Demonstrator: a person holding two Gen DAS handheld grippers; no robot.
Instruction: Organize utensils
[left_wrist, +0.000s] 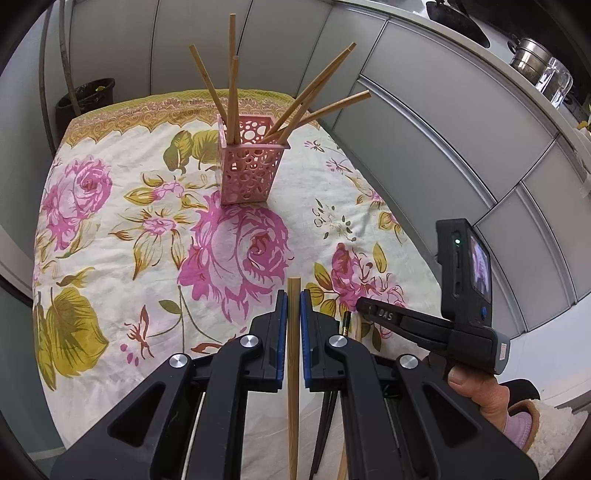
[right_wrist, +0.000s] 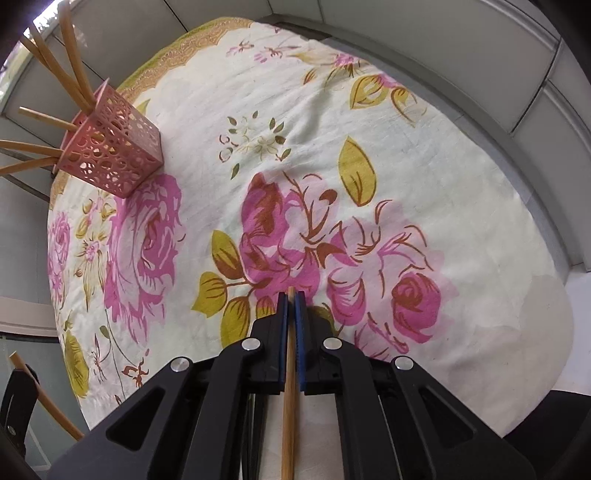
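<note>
Floral-cloth tabletop (left_wrist: 110, 229) carries a pink holder (left_wrist: 248, 162), upright near the far edge, six chopsticks already inside, fanned out. Left claw (left_wrist: 294, 295) is narrow, clamped on a chopstick (left_wrist: 293, 369), long axis along the fingers, pointing at the holder straight ahead. Right claw (right_wrist: 291, 297) likewise pinches a chopstick (right_wrist: 289, 406); holder (right_wrist: 118, 147) lies far forward-left of it. Left claw looks better lined up.

Your pink perforated holder (left_wrist: 249, 162) upright on the far middle of the table, six bamboo chopsticks (left_wrist: 232, 85) fanned out inside it, one bamboo chopstick (left_wrist: 293, 369) near you, another (right_wrist: 290, 387) to its right.
</note>
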